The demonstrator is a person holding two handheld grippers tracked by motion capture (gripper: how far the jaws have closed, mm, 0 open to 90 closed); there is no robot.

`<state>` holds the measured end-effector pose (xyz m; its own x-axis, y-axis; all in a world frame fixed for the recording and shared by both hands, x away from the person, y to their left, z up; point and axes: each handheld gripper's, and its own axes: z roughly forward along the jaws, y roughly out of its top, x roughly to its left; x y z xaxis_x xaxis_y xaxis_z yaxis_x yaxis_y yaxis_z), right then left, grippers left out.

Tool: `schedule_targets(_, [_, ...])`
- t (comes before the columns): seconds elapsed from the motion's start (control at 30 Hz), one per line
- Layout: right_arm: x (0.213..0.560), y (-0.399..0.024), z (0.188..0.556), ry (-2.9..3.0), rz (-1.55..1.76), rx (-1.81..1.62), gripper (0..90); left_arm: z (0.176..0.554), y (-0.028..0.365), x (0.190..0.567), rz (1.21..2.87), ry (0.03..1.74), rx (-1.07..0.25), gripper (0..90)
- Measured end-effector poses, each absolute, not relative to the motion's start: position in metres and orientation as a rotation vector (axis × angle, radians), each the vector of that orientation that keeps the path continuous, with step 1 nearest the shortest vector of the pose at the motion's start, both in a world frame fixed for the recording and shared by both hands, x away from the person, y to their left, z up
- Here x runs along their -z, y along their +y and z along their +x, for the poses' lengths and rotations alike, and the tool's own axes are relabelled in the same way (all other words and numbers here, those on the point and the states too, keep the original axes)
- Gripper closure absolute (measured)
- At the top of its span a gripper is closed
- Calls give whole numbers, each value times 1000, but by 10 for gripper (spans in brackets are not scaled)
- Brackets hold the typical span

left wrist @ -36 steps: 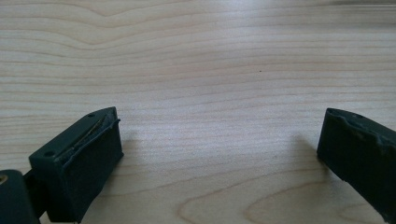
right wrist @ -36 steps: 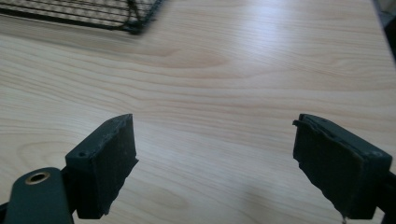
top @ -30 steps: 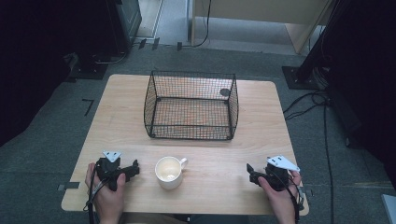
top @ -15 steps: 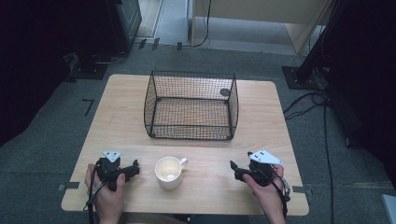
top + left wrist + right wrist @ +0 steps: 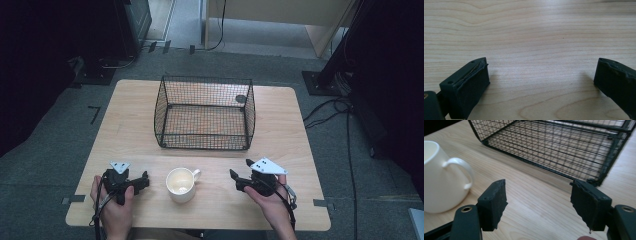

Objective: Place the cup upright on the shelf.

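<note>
Near the front edge of the counter (image 5: 125, 130), a white mug (image 5: 180, 184) stood upright with its handle turned to the right and toward the back. Behind it, in the middle of the counter, sat a black wire basket (image 5: 204, 113), its open top up; a strip of bare wood lay between mug and basket. The left hand-held gripper (image 5: 141, 181) lay low at the front left corner, held by the left hand (image 5: 114, 210), just beside the mug but apart from it. In the left gripper view its jaws stood wide apart over plain wood, with nothing between them. The right hand-held gripper (image 5: 235, 176), held by the right hand (image 5: 272, 202), was at the front right, pointing toward the mug, with open wood between them. In the right gripper view its jaws were also spread wide and empty; the mug (image 5: 441, 177) showed at the left and the basket (image 5: 564, 147) ahead.

The counter was light wood with clear grain. Both side margins beside the basket were bare. Around the counter the floor (image 5: 350, 100) was grey, with black cables (image 5: 345, 130) lying at the right, and the room's far sides were dark.
</note>
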<state>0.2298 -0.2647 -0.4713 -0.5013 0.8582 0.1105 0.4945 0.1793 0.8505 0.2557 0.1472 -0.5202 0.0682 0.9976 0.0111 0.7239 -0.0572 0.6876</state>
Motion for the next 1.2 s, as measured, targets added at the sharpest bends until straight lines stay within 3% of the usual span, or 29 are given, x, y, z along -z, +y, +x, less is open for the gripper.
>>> schedule_targets(0.37, [472,-243,233,2177,1218,-1358,343,256,147,520,1841,1702,-690,0])
schedule_targets(0.67, [481,-216,236,2273,1145,-1339,270,256,147,520,1845,1699,-689,0])
schedule_targets(1.03, [489,-192,247,2340,1030,-1421,461,256,147,520,1849,1696,-687,0])
schedule_targets(1.2, [493,-185,251,2363,1002,-1386,507,256,146,520,1850,1694,-685,0])
